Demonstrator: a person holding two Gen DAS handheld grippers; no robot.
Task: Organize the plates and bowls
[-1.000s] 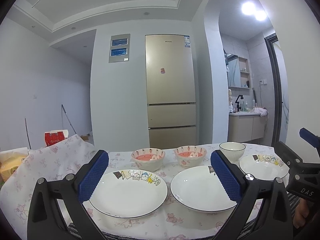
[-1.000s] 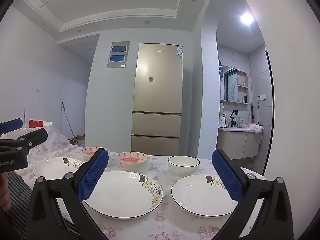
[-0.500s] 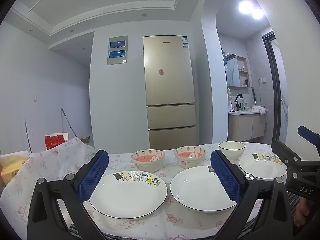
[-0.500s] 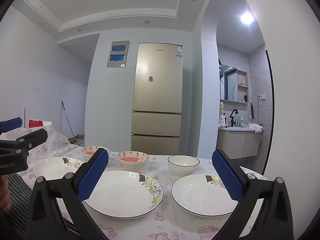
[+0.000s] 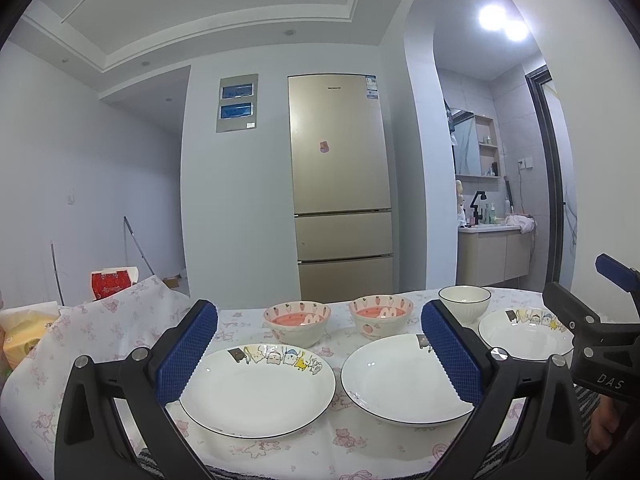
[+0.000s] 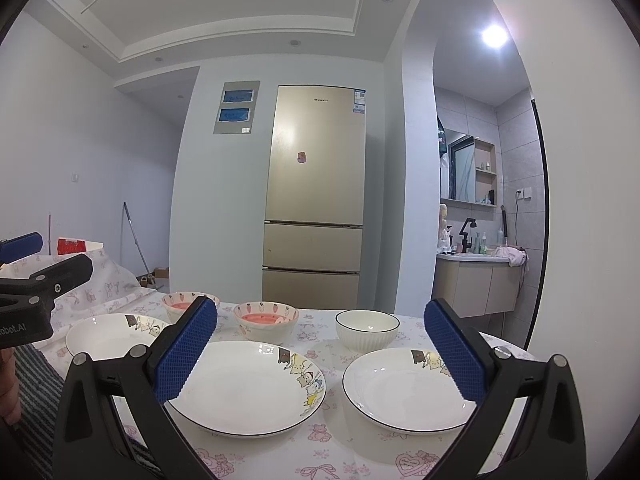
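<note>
Fridge (image 5: 340,184) stood upper centre of both views, behind a table (image 6: 352,452) with a floral cloth filling the lower frame. Three plates sat in a near row: left plate (image 5: 260,392) lower centre of the left view, middle plate (image 6: 248,392) lower centre of the right view, right plate (image 6: 404,392) lower right of the right view. Behind them, a far row of three bowls: two pink bowls (image 5: 297,322) (image 5: 380,316) side by side at centre of the left view, and a white bowl (image 6: 367,330) right of centre in the right view. Nothing stacked yet, all pieces apart from each other, so the task looked barely begun. Left gripper (image 5: 320,356) was spread wide, holding nothing, above the table's near edge; the left plate lay straight ahead between its blue pads (image 5: 186,352), just below and in front. Right gripper (image 6: 320,356) was also wide open and empty, with the middle plate ahead to lower left and the right plate ahead to lower right. Plates were round, so no long axis mattered; the near rim was the likely grab point. Left claw was nearer the left plate, right claw nearer the right plate and white bowl. Neither claw touched any dish.
</note>
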